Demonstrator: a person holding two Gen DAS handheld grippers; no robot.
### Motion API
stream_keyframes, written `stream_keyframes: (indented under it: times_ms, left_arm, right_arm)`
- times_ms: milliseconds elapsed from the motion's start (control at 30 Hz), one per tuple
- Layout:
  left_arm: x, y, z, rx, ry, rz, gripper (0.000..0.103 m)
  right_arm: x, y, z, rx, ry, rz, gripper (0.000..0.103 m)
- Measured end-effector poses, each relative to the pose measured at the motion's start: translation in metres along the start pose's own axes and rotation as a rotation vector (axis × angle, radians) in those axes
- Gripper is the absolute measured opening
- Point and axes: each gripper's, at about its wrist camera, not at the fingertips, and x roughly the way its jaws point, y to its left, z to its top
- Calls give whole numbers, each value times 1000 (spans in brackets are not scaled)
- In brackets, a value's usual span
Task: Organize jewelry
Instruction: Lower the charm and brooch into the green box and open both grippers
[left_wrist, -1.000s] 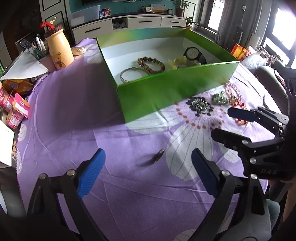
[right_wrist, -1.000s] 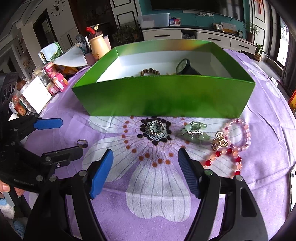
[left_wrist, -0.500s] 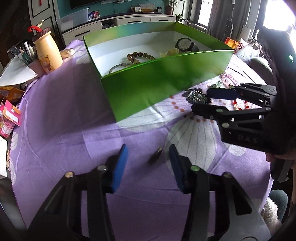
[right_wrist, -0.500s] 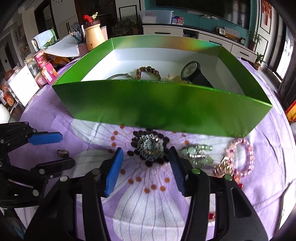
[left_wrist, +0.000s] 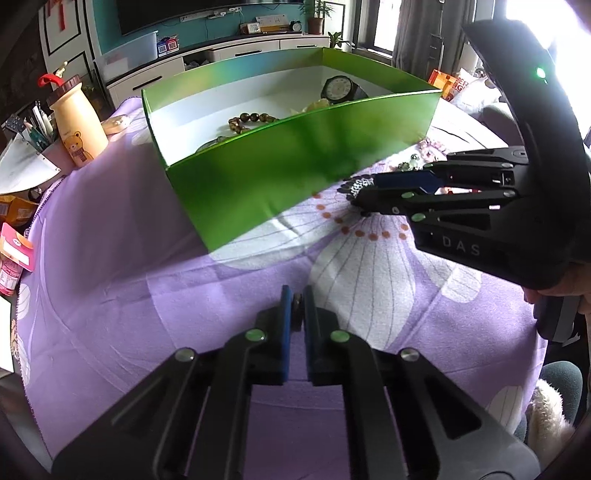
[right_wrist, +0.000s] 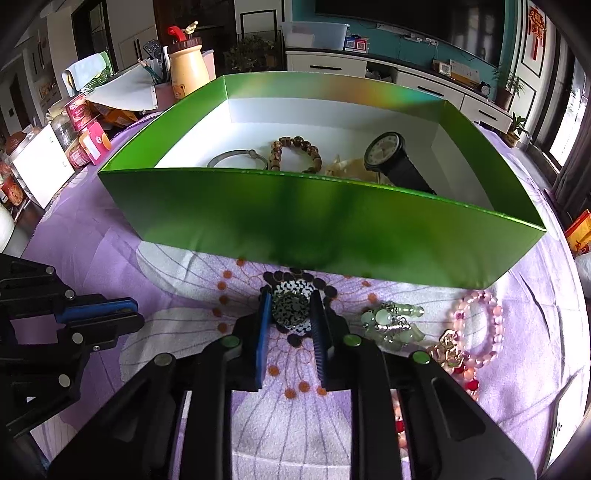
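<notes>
A green box (right_wrist: 314, 218) stands on the purple flowered cloth; it also shows in the left wrist view (left_wrist: 295, 177). Inside lie a silver bangle (right_wrist: 236, 159), a brown bead bracelet (right_wrist: 295, 151), a pale ornament (right_wrist: 347, 168) and a black watch (right_wrist: 388, 155). My left gripper (left_wrist: 296, 308) is shut on a small dark ring (left_wrist: 296, 306) low over the cloth. My right gripper (right_wrist: 290, 306) is shut on a round black-and-silver brooch (right_wrist: 290, 306) in front of the box.
On the cloth right of the brooch lie a green stone ornament (right_wrist: 395, 325), a pink bead bracelet (right_wrist: 476, 325), a gold charm (right_wrist: 448, 352) and red beads (right_wrist: 469, 384). A beige bear bottle (left_wrist: 75, 122), pens and packets stand at the left table edge.
Both grippers closed from wide open: the left one onto the ring, the right one onto the brooch. Both also moved forward toward the box.
</notes>
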Motion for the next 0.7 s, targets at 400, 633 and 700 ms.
stream_keyframes:
  times_ms: [400,633,700]
  left_arm:
    - [-31,-2,21,-27,-47,-6,5]
    - [-57,-2,56,-39,-120,3,5]
    - [-63,0,68,-47,-146,6,5]
  right_arm:
    - [-53,-10,-5,41,-104,21,20]
    - [-85,-24,7,58,-169,-13,20]
    - [-91,-30,13,66,-184,-23,20]
